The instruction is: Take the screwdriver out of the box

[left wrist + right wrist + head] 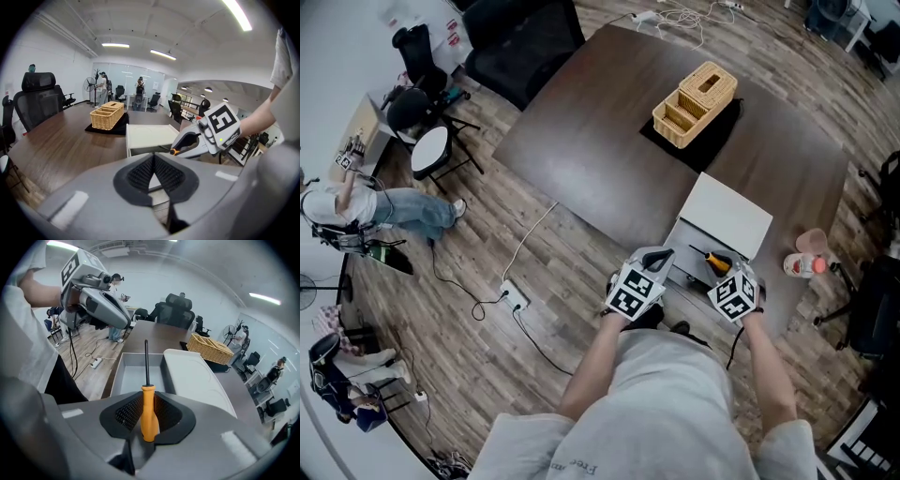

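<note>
An orange-handled screwdriver (147,411) stands between the jaws of my right gripper (147,401), which is shut on its handle; the black shaft (146,362) points out over the open grey box (133,376). The box's white lid (194,380) lies folded back to the right. In the head view the box (686,246) sits at the table's near edge, with the right gripper (719,265) and the screwdriver (713,259) just above it. My left gripper (659,257) hovers by the box's left side; its pads (140,172) meet at the tips with nothing between them.
A wicker basket (695,103) on a black cloth stands farther back on the dark wooden table (600,150). A pink-lidded cup (806,264) sits at the right edge. Office chairs (525,37) and floor cables (516,281) surround the table; people stand in the distance.
</note>
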The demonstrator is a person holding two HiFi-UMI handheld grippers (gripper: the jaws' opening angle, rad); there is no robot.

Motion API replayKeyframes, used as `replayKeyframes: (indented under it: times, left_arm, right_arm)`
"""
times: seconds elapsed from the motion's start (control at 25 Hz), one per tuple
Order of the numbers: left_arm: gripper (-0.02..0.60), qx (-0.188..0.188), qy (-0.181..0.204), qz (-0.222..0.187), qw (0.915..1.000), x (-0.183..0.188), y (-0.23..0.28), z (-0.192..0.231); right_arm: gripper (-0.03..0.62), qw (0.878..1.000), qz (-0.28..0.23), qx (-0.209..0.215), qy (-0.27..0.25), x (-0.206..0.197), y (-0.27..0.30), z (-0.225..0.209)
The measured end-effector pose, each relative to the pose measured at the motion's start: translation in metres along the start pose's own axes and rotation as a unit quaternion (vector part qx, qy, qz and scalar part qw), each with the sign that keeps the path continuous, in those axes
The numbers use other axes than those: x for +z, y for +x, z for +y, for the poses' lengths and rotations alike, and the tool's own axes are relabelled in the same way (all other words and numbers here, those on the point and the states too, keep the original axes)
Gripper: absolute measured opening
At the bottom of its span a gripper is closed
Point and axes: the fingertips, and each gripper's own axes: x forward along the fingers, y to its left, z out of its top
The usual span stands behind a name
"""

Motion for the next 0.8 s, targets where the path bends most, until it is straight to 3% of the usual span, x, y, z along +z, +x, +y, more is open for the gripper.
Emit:
replayKeyframes:
  times: [0.32, 0.8]
  left_arm:
    - [0.052, 0.024, -0.022, -0.005, 0.9995, -0.006, -0.011, 0.009]
    - [0.052, 0.034, -0.012, -0.009, 0.9993, 0.006, -0.011, -0.004]
  right_arm:
    - [0.072, 0.999, -0.018, -0.04, 0.025, 0.007, -0.003, -0.004]
    - [0.072, 0.992, -0.069, -0.078, 0.073, 0.023, -0.026, -0.026]
